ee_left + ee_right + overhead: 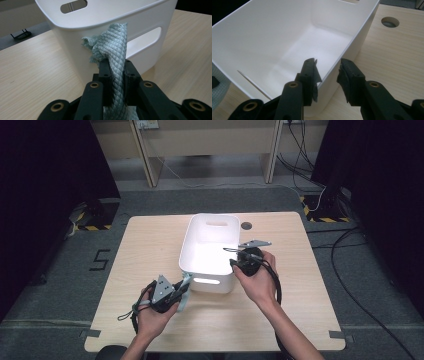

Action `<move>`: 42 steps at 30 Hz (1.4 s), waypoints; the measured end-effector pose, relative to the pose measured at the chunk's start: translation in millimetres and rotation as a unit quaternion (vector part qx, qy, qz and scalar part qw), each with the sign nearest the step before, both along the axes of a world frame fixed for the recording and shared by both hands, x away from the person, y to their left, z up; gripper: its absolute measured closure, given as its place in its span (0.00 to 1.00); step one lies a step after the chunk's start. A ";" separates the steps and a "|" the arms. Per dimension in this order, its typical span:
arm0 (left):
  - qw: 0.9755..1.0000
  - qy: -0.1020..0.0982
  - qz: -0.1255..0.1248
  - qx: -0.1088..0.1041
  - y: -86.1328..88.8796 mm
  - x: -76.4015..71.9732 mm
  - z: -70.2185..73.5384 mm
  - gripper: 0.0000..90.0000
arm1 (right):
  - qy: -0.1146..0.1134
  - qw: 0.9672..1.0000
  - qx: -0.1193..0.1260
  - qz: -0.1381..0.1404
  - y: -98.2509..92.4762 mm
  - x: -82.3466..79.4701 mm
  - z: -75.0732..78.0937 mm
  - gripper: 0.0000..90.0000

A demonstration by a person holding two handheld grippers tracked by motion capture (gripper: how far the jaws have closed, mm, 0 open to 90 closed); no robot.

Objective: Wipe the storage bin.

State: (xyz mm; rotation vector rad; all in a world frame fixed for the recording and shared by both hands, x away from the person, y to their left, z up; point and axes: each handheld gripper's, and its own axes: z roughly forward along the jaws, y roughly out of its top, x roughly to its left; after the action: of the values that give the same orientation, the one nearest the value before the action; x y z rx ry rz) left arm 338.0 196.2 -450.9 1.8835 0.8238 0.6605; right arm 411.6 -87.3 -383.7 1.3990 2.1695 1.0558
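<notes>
A white plastic bin (220,219) with handle slots stands mid-table. My left gripper (181,289) hovers at its near left corner, shut on a pale blue-green cloth (184,298). In the left gripper view the diamond-patterned cloth (113,50) sticks up between the shut jaws of that gripper (117,63), right in front of the bin's wall (75,37). My right gripper (231,256) is at the bin's right rim. In the right gripper view this gripper (328,63) is open and straddles the rim: one jaw inside the empty bin (262,37), one outside, with gaps on both sides.
The wooden table (150,245) has a round hole (246,225) behind the bin, also seen as the hole (390,22) in the right gripper view. Cables (350,285) run over the grey floor at the right. Wooden furniture legs (150,160) stand beyond the table.
</notes>
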 end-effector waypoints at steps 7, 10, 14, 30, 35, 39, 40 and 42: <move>1.000 -0.004 0.004 -0.008 2.0 0.9 5.9 0.89 | -0.002 1.000 -0.005 0.003 2.1 0.1 -1.7 0.74; 1.000 0.000 0.005 -0.012 0.4 3.2 5.0 0.89 | -0.003 1.000 -0.007 0.004 2.4 0.2 -1.8 0.74; 1.000 0.006 0.008 -0.016 -2.4 4.8 2.7 0.89 | -0.005 1.000 -0.010 0.006 3.1 -0.4 -1.7 0.74; 1.000 0.016 0.012 -0.019 -5.2 6.2 -6.8 0.89 | -0.006 1.000 -0.013 0.009 3.2 -0.4 -1.5 0.74; 1.000 0.017 0.012 -0.019 -5.6 6.0 -9.0 0.89 | -0.006 1.000 -0.013 0.009 3.2 -0.4 -1.6 0.74; 1.000 0.017 0.012 -0.018 -6.3 6.1 -11.4 0.89 | -0.006 1.000 -0.013 0.010 3.1 -0.4 -1.6 0.74; 1.000 0.017 0.013 -0.018 -6.6 6.0 -11.9 0.89 | -0.006 1.000 -0.013 0.010 3.2 -0.4 -1.6 0.74; 1.000 0.019 0.013 -0.017 -6.7 6.3 -12.7 0.89 | -0.006 1.000 -0.013 0.010 3.2 -0.3 -1.6 0.74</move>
State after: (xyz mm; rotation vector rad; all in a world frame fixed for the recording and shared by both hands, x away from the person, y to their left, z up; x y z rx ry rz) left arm 344.3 189.5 -463.6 1.8629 0.8783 0.6252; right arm 411.3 -84.1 -385.2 1.3594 2.1844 1.0374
